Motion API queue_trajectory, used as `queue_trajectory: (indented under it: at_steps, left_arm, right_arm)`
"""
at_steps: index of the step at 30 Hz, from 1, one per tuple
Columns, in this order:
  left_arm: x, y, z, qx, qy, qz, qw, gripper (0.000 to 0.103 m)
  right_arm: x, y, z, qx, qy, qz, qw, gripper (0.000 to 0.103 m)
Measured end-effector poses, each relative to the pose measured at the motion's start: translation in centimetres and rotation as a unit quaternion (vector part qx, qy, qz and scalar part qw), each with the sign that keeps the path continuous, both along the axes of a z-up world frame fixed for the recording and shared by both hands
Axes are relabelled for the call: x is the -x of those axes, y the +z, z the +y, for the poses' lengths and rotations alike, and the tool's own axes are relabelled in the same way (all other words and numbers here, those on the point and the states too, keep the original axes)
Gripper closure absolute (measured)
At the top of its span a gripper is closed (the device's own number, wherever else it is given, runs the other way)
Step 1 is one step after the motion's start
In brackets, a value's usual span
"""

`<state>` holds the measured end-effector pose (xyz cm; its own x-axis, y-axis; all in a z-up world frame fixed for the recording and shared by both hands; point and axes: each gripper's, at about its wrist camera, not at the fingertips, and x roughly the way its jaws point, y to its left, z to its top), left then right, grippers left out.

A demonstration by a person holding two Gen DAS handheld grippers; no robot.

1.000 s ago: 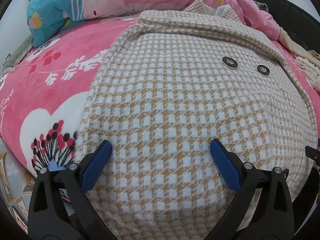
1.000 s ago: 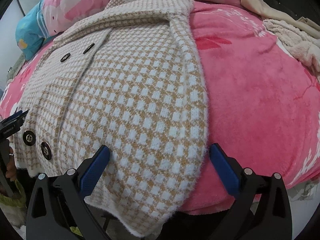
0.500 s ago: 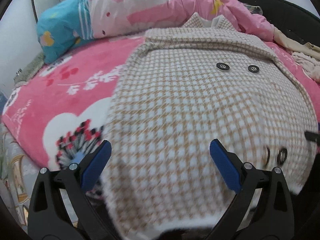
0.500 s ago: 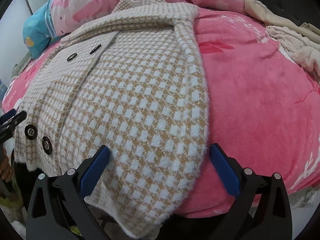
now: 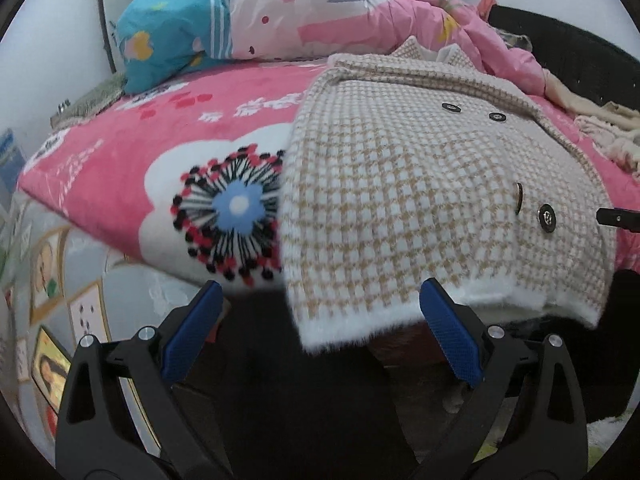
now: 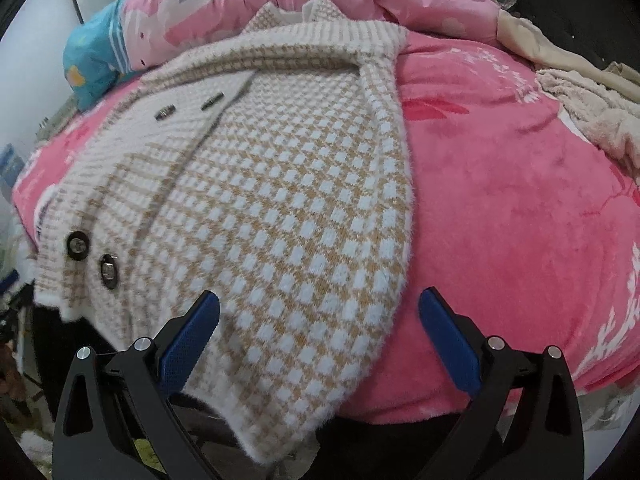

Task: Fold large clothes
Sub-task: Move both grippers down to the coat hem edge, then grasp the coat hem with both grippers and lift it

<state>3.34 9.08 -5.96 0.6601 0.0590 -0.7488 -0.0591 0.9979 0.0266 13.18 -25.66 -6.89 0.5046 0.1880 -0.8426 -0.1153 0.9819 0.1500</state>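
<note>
Both sleeves of the checked coat [image 5: 400, 200] look folded in across its front, and it lies buttoned on the pink blanket [image 6: 520, 208], collar at the far end by the rumpled quilt [image 5: 320, 12], hem hanging a little over the near edge of the bed. What has changed in the last second is my own position: I have drawn both tools back toward me. A second ago the left tool [image 5: 320, 332] sat right over the checked fabric; now its blue pads stand wide apart just off the bed's near edge, with the hem's left corner between them and the flower print [image 5: 236, 208] on the blanket uncovered to the left. The right tool [image 6: 320, 336] has pulled back less; its pads are also wide apart and grip nothing, straddling the hem's right corner. The four dark buttons [image 6: 94, 256] have kept their places, so the coat itself has not shifted.

I read this as lining up on the two hem corners. The next move would be pinching both and carrying the hem toward the collar. The fluffy edge is thick, so a shallow bite could slip.
</note>
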Motion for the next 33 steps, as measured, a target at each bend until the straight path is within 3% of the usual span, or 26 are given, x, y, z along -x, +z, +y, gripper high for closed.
queue_trajectory:
  at_steps: [3, 7, 11, 18, 24, 29, 33]
  left_arm:
    - [0.0, -0.3, 0.4, 0.021, -0.003, -0.003, 0.9998, 0.008]
    - [-0.4, -0.3, 0.8, 0.040, -0.010, -0.011, 0.9991, 0.009]
    - [-1.4, -0.7, 1.7, 0.067, -0.011, -0.001, 0.9977, 0.026]
    - [-4.0, -2.3, 3.3, 0.103, 0.007, 0.049, 0.9935, 0.045]
    - [-5.4, -3.5, 3.7, 0.143, 0.011, 0.087, 0.9858, 0.053]
    - [-5.6, -3.9, 2.9, 0.147, 0.002, 0.107, 0.9833, 0.058]
    - [-5.6, -4.1, 2.4, 0.135, -0.002, 0.116, 0.9841, 0.062]
  right_arm:
    - [1.0, 0.4, -1.2, -0.017, -0.016, 0.000, 1.000, 0.006]
    - [2.5, 0.4, -3.1, -0.082, -0.037, 0.017, 0.996, 0.006]
    - [3.3, -0.4, -3.8, -0.133, -0.044, 0.035, 0.989, 0.006]
    - [2.8, -1.8, -3.2, -0.158, -0.039, 0.056, 0.985, 0.012]
    - [3.3, -3.9, -3.4, -0.200, -0.044, 0.088, 0.975, 0.019]
    - [4.2, -5.3, -3.3, -0.234, -0.049, 0.112, 0.965, 0.030]
    - [4.8, -6.3, -2.5, -0.230, -0.043, 0.125, 0.964, 0.037]
